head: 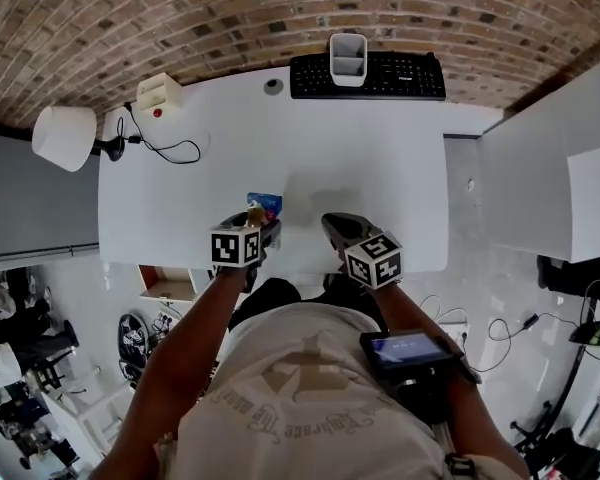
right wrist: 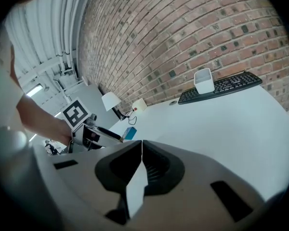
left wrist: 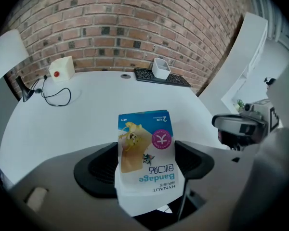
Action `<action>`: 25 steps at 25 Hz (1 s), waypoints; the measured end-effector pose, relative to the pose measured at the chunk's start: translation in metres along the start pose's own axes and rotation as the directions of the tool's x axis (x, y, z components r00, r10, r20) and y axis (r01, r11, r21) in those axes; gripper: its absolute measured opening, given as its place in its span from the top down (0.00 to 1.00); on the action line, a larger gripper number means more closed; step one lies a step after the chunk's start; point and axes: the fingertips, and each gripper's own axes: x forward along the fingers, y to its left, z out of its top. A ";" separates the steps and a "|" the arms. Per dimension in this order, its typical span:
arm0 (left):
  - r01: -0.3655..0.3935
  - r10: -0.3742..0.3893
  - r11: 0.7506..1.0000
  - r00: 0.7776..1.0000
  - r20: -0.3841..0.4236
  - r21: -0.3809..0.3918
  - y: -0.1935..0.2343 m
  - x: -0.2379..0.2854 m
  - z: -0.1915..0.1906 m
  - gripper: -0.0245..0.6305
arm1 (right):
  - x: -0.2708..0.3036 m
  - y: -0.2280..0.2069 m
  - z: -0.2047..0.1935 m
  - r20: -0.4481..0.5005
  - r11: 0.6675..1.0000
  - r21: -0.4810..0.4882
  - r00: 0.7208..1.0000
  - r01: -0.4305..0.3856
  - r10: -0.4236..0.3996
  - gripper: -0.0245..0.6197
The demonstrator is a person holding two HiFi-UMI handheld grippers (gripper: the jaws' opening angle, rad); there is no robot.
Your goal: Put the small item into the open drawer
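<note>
A small blue and white bandage packet (left wrist: 147, 138) stands upright between the jaws of my left gripper (left wrist: 145, 159), which is shut on it. In the head view the packet (head: 263, 206) sticks out ahead of the left gripper (head: 258, 222) over the white desk's (head: 360, 168) front edge. My right gripper (head: 335, 226) hovers beside it to the right, shut with its jaws together and nothing between them (right wrist: 140, 150). In the right gripper view the left gripper (right wrist: 94, 134) carries the packet (right wrist: 130, 133). An open drawer (head: 170, 284) with a wood-coloured inside shows below the desk's front left.
At the desk's back stand a black keyboard (head: 368, 76) with a white holder (head: 348, 58) on it, a cream box with a red button (head: 158, 92), a black cable (head: 165, 148) and a white lamp (head: 65, 136). A white cabinet (head: 550, 168) stands to the right.
</note>
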 end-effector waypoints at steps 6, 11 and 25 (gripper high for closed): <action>0.030 -0.030 1.000 0.998 0.050 -0.008 0.007 -0.015 -0.016 0.40 | 0.009 0.021 -0.006 -0.017 1.000 -0.028 1.000 -0.007 0.007 0.95; 0.052 -0.050 0.999 0.995 0.092 -0.016 0.015 -0.032 -0.032 0.40 | 0.013 0.044 -0.017 -0.034 0.999 -0.049 0.999 0.000 -0.002 0.95; 0.094 -0.080 0.994 0.979 0.188 -0.064 0.070 -0.092 -0.092 0.40 | 0.026 0.124 -0.040 -0.048 0.994 -0.103 0.998 0.039 -0.044 0.95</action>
